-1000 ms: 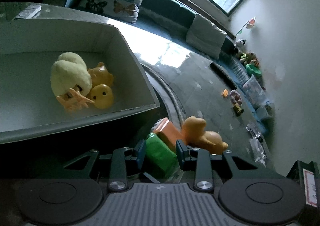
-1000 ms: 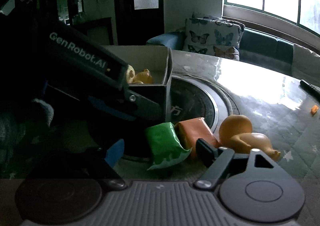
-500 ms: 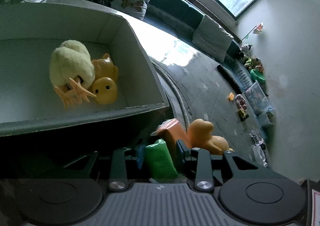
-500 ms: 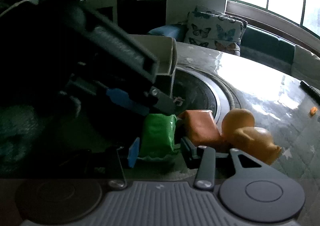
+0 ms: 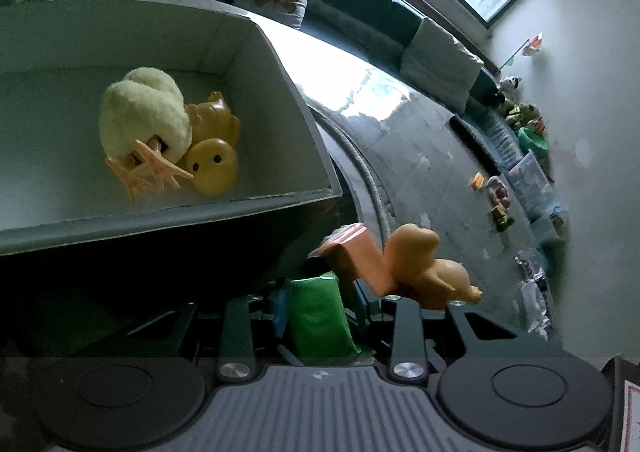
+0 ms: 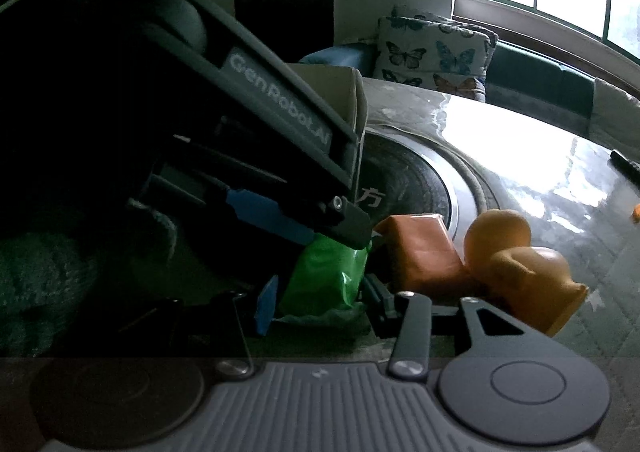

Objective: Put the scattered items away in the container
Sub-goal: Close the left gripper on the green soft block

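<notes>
My left gripper (image 5: 318, 304) is shut on a green packet (image 5: 318, 316), just in front of the white box (image 5: 280, 203). The box holds a fluffy yellow chick (image 5: 144, 115) and a yellow rubber duck (image 5: 212, 163). An orange packet (image 5: 356, 256) and an orange rubber duck (image 5: 428, 268) lie on the table beside the green packet. In the right wrist view my right gripper (image 6: 320, 300) also stands around the same green packet (image 6: 326, 276), its fingers close on both sides; the left gripper's body (image 6: 240, 139) crosses above. The orange packet (image 6: 420, 248) and duck (image 6: 520, 264) sit to its right.
A round inset (image 6: 412, 187) lies in the glossy table beside the box. A butterfly cushion (image 6: 432, 51) and a teal bench (image 5: 360, 15) stand behind. Several small toys (image 5: 500, 203) lie along the far right. A dark remote (image 6: 626, 165) lies at the table's right.
The left gripper closed on the green packet and tilted it upright. The right gripper moved in from the right and narrowed around the same packet.
</notes>
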Demonstrator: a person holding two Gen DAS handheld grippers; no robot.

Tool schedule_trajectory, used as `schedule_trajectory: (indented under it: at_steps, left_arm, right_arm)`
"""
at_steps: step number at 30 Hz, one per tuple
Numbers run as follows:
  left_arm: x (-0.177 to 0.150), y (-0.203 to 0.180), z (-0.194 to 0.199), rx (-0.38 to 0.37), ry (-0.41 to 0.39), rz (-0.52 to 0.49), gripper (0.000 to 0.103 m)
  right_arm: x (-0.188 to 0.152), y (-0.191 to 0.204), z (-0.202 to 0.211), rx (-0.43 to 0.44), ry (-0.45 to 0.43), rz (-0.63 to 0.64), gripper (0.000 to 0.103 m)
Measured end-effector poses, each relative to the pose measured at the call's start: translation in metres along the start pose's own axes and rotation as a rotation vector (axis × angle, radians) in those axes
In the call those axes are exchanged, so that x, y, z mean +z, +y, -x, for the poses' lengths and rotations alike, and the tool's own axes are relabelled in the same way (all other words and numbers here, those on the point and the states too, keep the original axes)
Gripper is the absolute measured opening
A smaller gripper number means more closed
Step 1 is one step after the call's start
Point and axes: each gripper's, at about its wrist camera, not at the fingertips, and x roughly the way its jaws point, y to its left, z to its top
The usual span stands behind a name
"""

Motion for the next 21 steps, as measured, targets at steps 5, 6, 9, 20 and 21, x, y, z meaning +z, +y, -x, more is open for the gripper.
schedule_trajectory:
  at_steps: [5, 6, 9, 20, 21]
  left_arm:
    - [-0.001, 0.001, 0.000, 0.021, 0.010, -0.007, 0.036]
    - [-0.002, 0.002, 0.000, 0.023, 0.013, -0.003, 0.037]
    - [-0.003, 0.004, -0.002, 0.026, 0.032, 0.011, 0.039]
    - [-0.009, 0.000, 0.017, 0.002, 0.014, 0.015, 0.037]
    - [-0.009, -0.001, 0.021, 0.001, 0.007, 0.012, 0.037]
  right_arm:
    - [-0.002, 0.004, 0.003, -0.003, -0.011, -0.008, 0.043]
    - [-0.004, 0.005, 0.004, -0.005, -0.013, -0.010, 0.043]
    - [-0.006, 0.006, 0.004, -0.012, -0.013, -0.016, 0.042]
    - [-0.009, 0.013, 0.020, -0.018, -0.041, -0.016, 0.041]
    - [-0.008, 0.013, 0.022, -0.019, -0.047, -0.013, 0.041]
